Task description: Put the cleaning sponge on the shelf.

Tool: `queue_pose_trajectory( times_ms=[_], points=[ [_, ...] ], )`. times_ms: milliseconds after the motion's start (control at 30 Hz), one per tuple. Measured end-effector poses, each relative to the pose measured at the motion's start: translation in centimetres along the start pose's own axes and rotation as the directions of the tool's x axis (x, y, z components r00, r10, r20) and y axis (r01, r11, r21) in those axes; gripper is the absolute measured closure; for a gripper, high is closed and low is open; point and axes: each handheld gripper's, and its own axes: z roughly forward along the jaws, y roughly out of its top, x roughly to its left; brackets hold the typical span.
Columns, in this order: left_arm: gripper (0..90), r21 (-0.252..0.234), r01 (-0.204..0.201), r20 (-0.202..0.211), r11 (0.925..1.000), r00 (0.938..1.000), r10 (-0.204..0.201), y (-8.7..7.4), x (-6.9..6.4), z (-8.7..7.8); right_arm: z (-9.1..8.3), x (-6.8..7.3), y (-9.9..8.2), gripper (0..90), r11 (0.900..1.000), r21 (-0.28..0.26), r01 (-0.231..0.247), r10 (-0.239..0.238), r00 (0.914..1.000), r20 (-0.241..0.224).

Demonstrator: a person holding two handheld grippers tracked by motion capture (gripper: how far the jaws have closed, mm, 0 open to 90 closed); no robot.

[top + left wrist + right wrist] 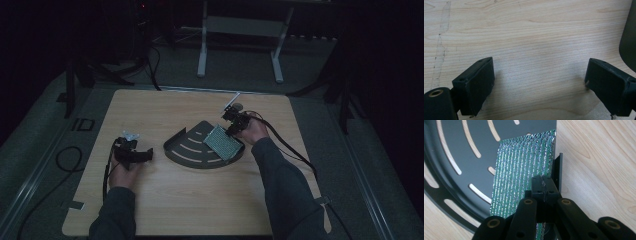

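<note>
A dark fan-shaped metal tray point(187, 150) with curved slots lies in the middle of the wooden table. A shiny green-and-silver foil pouch point(223, 142) rests tilted on the tray's right part. My right gripper point(234, 129) is shut on the pouch's upper edge. In the right gripper view its jaws point(544, 186) are pinched together on the ribbed pouch point(521, 162), beside the tray's straight wall, over the tray floor point(506, 131). My left gripper point(145, 156) hovers open over bare wood left of the tray. Nothing lies between its jaws point(539, 72), and the tray's rim point(627, 37) shows at the right.
Black cables point(292, 150) trail from both grippers across the table and off its sides. A white desk frame point(202, 55) and dark stands point(70, 85) are on the floor beyond the table's far edge. The room is dim.
</note>
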Motion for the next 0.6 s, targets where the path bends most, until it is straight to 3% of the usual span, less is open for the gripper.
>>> queue_pose_trajectory(
  times_ms=[267,600],
  points=[
    [9.3,0.0,0.0,0.0,1.0,1.0,0.0,0.0,0.0,0.0,0.13,-0.35,-0.01,89.7,0.9997,0.026,0.003,-0.004,0.9993,0.037],
    [9.3,0.0,0.0,0.0,1.0,1.0,0.0,0.0,0.0,0.0,0.32,-0.54,0.0,89.3,0.9995,0.033,0.001,-0.003,0.9988,0.049]
  ],
)
